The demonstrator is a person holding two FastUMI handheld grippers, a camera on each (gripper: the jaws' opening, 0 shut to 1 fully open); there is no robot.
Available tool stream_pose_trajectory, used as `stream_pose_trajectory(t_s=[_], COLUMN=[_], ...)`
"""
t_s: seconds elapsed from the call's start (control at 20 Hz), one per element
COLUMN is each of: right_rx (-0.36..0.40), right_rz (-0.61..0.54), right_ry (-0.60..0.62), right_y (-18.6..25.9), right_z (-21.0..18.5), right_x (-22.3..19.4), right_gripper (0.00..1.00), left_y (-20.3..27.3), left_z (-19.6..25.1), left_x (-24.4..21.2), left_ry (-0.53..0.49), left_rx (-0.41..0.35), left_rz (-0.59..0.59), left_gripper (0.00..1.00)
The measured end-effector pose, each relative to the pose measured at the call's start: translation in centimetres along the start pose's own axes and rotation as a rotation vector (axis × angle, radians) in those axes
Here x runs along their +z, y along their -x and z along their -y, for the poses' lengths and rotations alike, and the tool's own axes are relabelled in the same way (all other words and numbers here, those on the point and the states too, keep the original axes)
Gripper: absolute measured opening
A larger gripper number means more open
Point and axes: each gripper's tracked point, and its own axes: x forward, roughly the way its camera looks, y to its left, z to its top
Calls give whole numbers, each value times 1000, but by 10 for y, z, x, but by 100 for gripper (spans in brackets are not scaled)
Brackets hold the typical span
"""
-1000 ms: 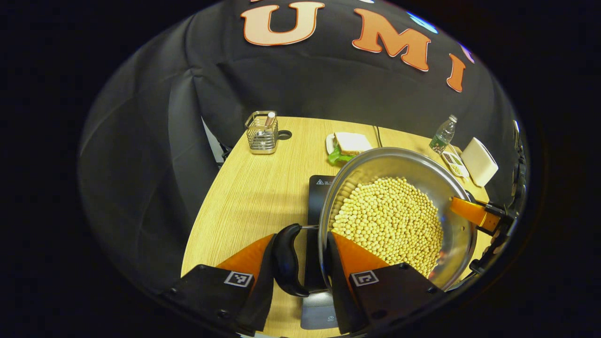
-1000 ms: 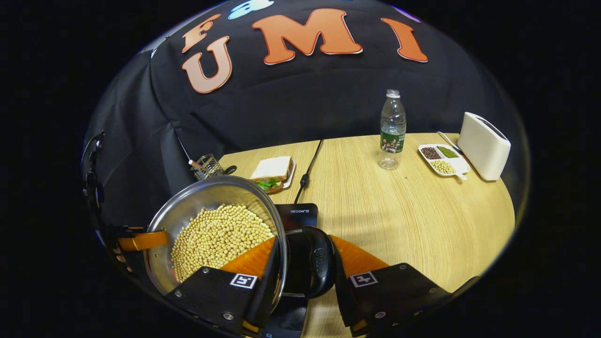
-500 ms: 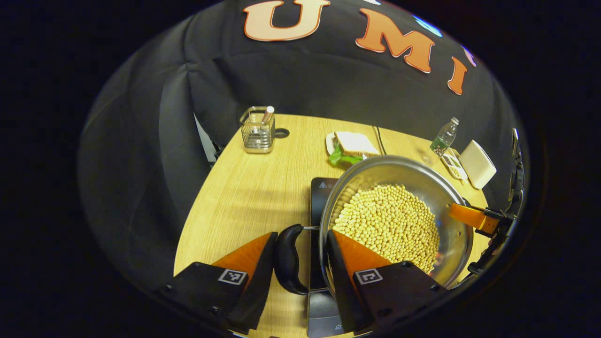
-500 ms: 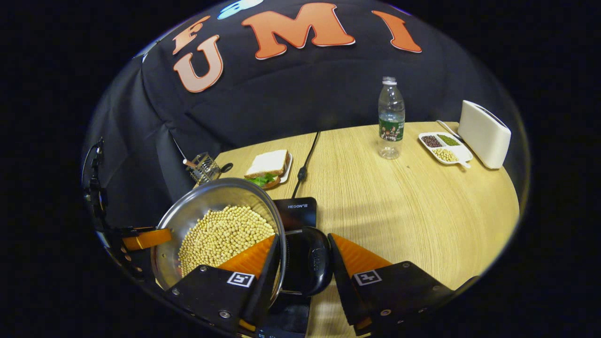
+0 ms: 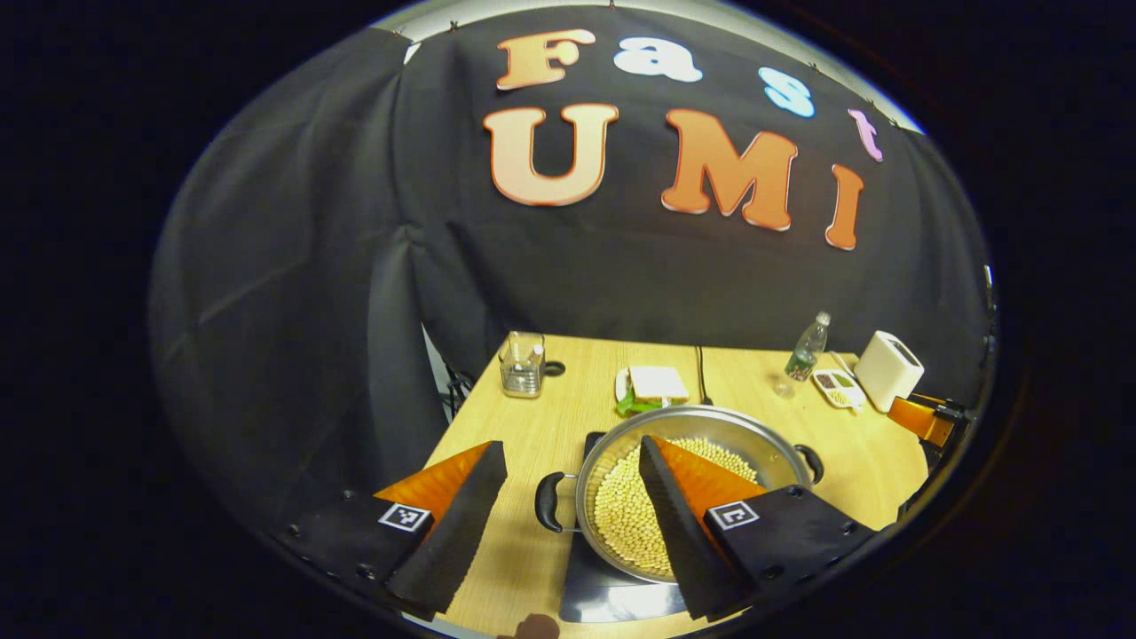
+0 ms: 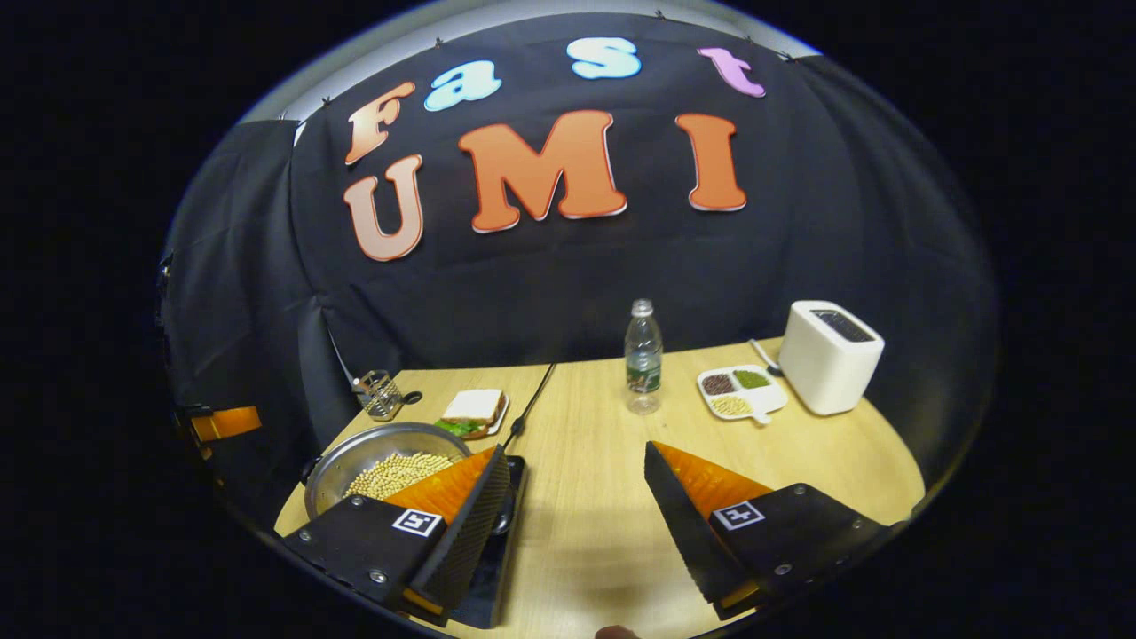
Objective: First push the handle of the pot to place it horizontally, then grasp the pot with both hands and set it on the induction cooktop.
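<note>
In the left gripper view, the left gripper hangs above the table with its jaws wide apart and nothing between them; its right finger hides part of the pot. The pot, full of pale beans, sits on the dark cooktop, whose near corner alone shows clearly. This view gives both side handles: the near one lies flat toward the left, the far one peeks out past the rim. In the right gripper view, the right gripper is likewise spread open over bare wood, and its left finger covers the pot's right side and most of the cooktop; the handles are hard to make out there. Farther back that view shows the sandwich, a cord, a wire holder, a water bottle, a divided dish and a white toaster more plainly. In the left gripper view, the toaster and bottle are small, and the other gripper's finger shows at the right edge, cut off.
</note>
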Motion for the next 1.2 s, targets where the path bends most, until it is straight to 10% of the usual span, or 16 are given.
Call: stream_pose_trajectory(t_s=[0.6,1.2], right_rx=[-85,-112], right_rz=[347,369], right_ry=[59,-24], right_y=[162,205], right_z=[110,134], right_x=[96,75], right_gripper=[95,95], left_y=[254,331], left_z=[32,62], left_x=[120,119], left_ry=[131,-2], left_rx=[3,-45], left_rz=[446,628], left_gripper=[98,97])
